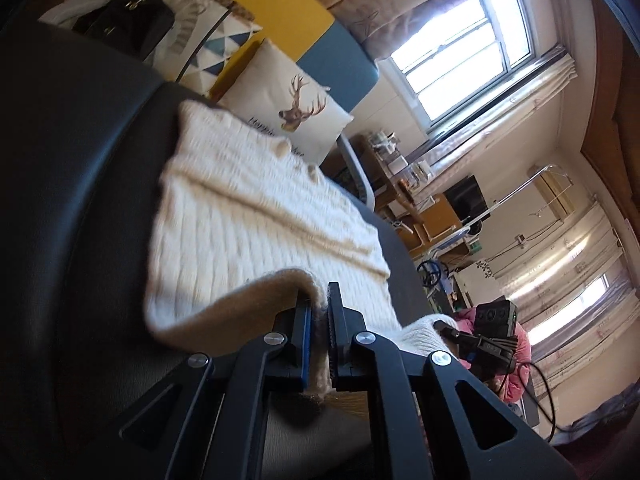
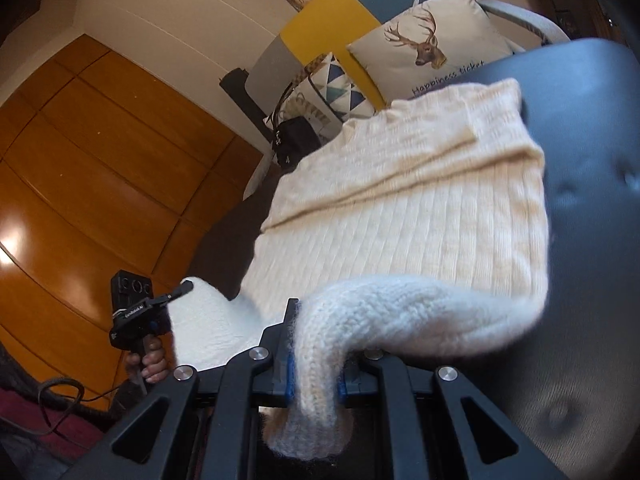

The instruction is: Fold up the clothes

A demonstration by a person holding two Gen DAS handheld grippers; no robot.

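Item: cream ribbed knit sweater (image 1: 256, 216), lying mid-frame on a dark padded seat (image 1: 80, 200), its near hem lifted at both corners. My left gripper (image 1: 319, 344) was pinching the hem, knit packed between its pads; my right gripper (image 2: 316, 360) likewise clamped a thick roll of hem at lower centre.

Handling, in my judgement: carry both corners level and together toward the far edge, keeping the hem taut so it lands square.

Edges: sweater's far edge lay near a deer-print cushion (image 2: 432, 52) at upper right; a black bag (image 2: 294, 142) sat at its upper-left side. The seat's bare right side (image 2: 592, 160) offered open room.
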